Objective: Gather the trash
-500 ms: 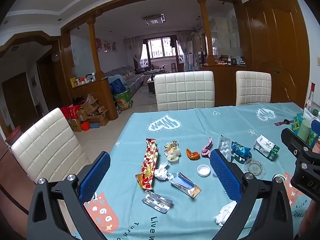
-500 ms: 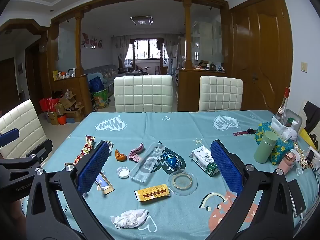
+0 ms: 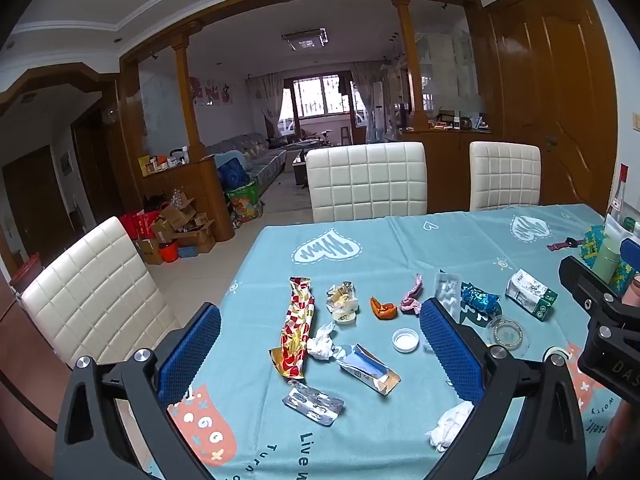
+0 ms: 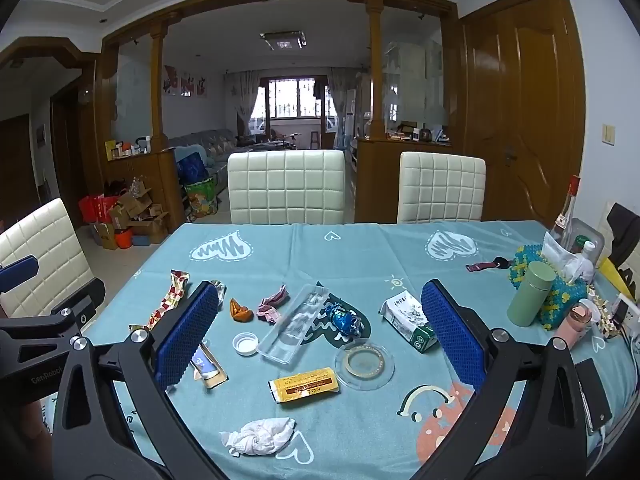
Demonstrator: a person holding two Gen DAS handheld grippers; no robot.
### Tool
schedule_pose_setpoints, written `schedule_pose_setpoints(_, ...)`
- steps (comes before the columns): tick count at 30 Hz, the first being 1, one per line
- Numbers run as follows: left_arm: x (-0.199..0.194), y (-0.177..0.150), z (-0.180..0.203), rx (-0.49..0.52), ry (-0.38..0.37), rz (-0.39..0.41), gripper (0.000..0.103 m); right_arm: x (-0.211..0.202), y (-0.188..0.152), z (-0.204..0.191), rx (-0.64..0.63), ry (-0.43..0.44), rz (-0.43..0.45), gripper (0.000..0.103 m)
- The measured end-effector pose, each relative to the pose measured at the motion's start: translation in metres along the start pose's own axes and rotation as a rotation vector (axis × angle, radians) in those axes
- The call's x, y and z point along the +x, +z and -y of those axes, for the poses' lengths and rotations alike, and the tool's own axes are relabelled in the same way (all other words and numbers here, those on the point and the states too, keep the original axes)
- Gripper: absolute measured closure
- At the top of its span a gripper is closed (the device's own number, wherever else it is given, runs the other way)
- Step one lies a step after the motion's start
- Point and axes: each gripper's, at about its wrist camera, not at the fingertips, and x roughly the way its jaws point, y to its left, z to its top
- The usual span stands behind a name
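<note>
Here, both claws wide, empty: left claw (image 3: 320, 344), right claw (image 4: 320, 334). Trash strewn mid-desk (image 4: 360, 248). Tissue (image 4: 259, 435): soft, light, pinch centre. Tray (image 4: 294, 323): stiff, slippery, grip across width.

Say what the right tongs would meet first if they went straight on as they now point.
Probably the clear tray on the tablecloth; the open right tongs tilt down toward it, though depth is unclear.
</note>
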Motion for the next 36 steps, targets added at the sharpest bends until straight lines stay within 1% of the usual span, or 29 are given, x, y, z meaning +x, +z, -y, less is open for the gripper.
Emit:
schedule_pose_setpoints(6,0.0,0.005,-0.003,0.0,-0.009,-0.01,0.006,0.0,-0.001,0.002,0.007,0.0,-0.007,0.003)
schedule_pose_setpoints(15,0.005,0.001,0.009,0.056,-0.038,-0.021,0.006,0.004,-0.002,0.003,0.002,-0.002,-0.007,0.003)
schedule_pose_setpoints(22,0.0,0.0,0.007,0.05,-0.033,0.006,0.006,0.005,-0.002,0.002,0.004,-0.004,-0.012,0.003)
schedule_pose_setpoints(36,0.001,-0.001,0.009,0.049,-0.041,0.004,0.006,0.005,-0.002,0.001,0.001,-0.002,-0.013,0.003)
